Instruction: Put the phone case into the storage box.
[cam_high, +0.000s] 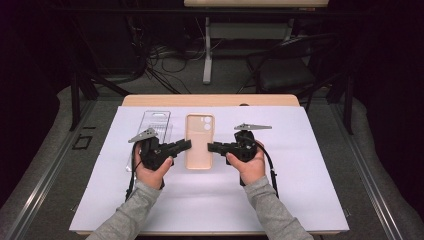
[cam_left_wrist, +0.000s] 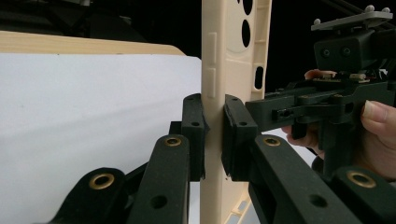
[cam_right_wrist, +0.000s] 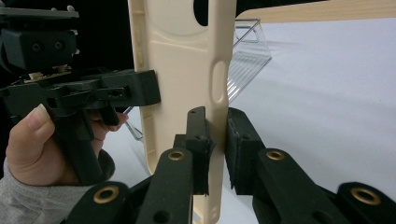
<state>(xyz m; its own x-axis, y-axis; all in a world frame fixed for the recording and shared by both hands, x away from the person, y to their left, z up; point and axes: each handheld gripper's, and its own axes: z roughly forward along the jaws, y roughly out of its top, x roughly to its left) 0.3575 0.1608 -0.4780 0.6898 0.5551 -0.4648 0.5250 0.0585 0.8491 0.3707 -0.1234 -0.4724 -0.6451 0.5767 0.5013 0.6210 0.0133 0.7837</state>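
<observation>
Phone case lies on white tabletop, between both grippers. Left gripper jaws clamp its left edge. Right gripper jaws clamp its right edge.

The phone case was a cream-coloured, soft-looking shell, long and narrow with rounded corners. It lay flat on the white sheet near the middle of the table, its length running from near to far. Its hollow side faced up, with a raised rim all round. The camera cutouts, two round holes, sat at the far end toward the left corner. Along its long edges there were moulded button bumps and a slim oval slot. Its left and right edges were each clamped about midway along, the two grips facing one another across it.
</observation>
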